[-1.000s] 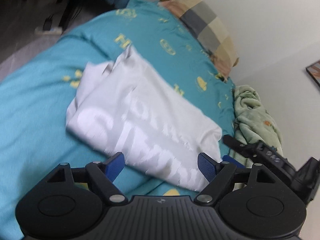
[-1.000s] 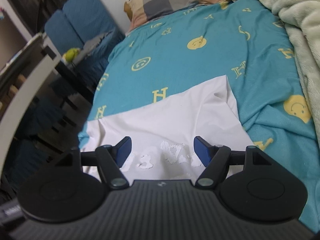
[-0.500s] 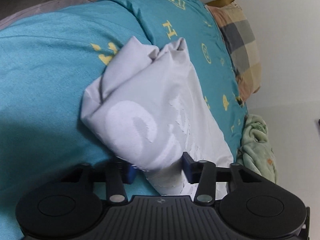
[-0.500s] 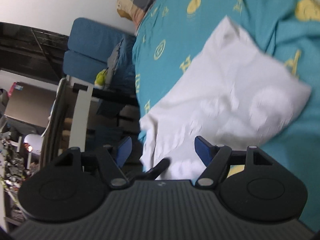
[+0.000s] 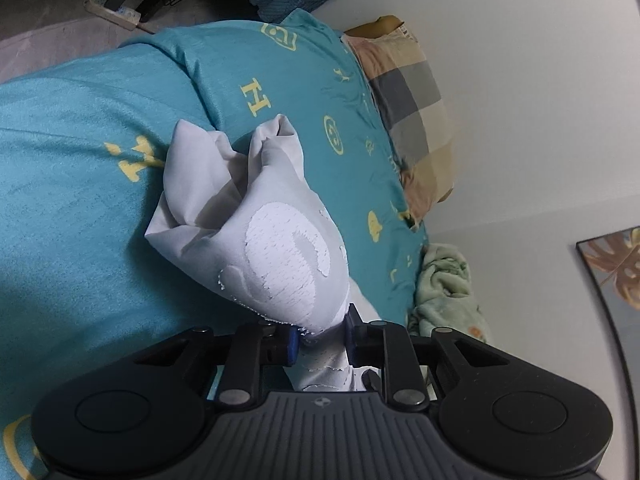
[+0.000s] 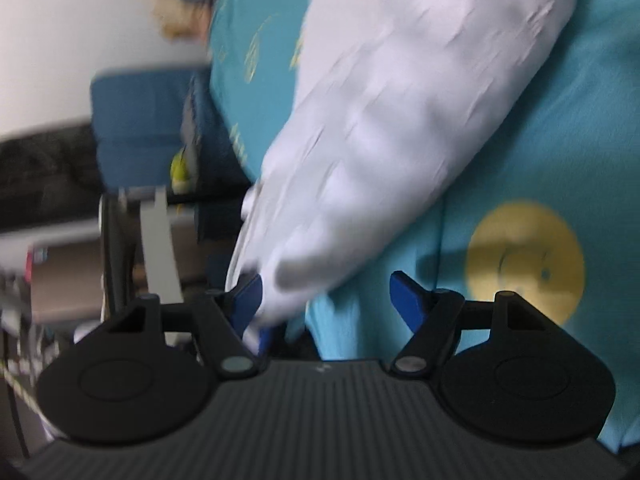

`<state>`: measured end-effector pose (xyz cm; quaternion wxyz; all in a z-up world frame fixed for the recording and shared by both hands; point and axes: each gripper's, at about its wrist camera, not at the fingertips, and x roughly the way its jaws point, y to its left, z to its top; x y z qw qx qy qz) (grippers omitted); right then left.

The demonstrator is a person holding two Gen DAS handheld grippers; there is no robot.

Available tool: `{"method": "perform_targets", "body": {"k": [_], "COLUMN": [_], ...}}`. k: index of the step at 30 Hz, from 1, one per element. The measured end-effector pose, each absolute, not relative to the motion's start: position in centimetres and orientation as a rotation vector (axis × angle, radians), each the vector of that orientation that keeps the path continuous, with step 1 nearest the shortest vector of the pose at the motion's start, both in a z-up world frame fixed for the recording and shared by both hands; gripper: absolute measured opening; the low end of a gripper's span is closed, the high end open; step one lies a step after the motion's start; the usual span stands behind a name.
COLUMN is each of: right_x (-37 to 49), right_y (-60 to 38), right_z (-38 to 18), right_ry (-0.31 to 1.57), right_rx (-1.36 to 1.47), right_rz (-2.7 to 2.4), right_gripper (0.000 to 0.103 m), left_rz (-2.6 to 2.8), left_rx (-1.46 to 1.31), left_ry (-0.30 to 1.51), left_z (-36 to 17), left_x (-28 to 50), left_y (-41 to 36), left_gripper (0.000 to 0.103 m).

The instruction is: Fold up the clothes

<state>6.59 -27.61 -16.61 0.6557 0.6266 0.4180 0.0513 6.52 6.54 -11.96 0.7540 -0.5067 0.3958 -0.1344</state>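
A white shirt (image 5: 280, 248) with a raised white print lies bunched on the teal bed sheet (image 5: 80, 200). My left gripper (image 5: 322, 340) is at the shirt's near edge. Its jaws are closing and the blue pads pinch a gathered fold of cloth between them. In the blurred right wrist view the same white shirt (image 6: 400, 100) stretches away across the sheet (image 6: 520, 140). My right gripper (image 6: 326, 300) stands open low over the bed. The shirt's near corner rests against its left fingertip (image 6: 248, 296), and the other pad is clear of the cloth.
A checked pillow (image 5: 412, 112) lies at the head of the bed by the white wall. A green blanket (image 5: 444, 292) is heaped along the wall side. A power strip (image 5: 114, 10) lies on the floor. A blue seat (image 6: 136, 120) and a white shelf (image 6: 160, 248) stand beside the bed.
My left gripper has narrowed from wide open onto the shirt's near edge, and the flat shirt has bunched up. My right gripper has rolled and sunk toward the shirt's corner, staying open.
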Motion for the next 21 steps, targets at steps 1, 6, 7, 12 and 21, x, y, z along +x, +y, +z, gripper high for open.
{"method": "perform_targets", "body": {"k": [1, 6, 7, 12, 21], "right_x": [6.6, 6.4, 6.5, 6.8, 2.7], "right_y": [-28.2, -31.0, -31.3, -30.9, -31.4], "right_z": [-16.8, -17.8, -18.0, -16.4, -10.9], "right_ry": [0.908, 0.781, 0.781, 0.750, 0.615], "right_rx": [1.443, 1.473, 1.455, 1.330, 1.323], "right_rz": [0.078, -0.126, -0.152, -0.165, -0.100], "right_gripper": [0.073, 0.068, 0.058, 0.026, 0.023], "left_rz": [-0.288, -0.259, -0.256, -0.257, -0.339], "left_rx": [-1.119, -1.170, -1.179, -1.172, -1.158], "left_ry": [0.865, 0.899, 0.906, 0.896, 0.812], "left_z": [-12.1, -13.8, -14.1, -14.2, -8.7], "left_x": [6.6, 7.1, 7.2, 7.4, 4.7], "left_y": [6.7, 7.1, 7.1, 6.8, 6.4], "left_gripper": [0.023, 0.023, 0.023, 0.021, 0.019]}}
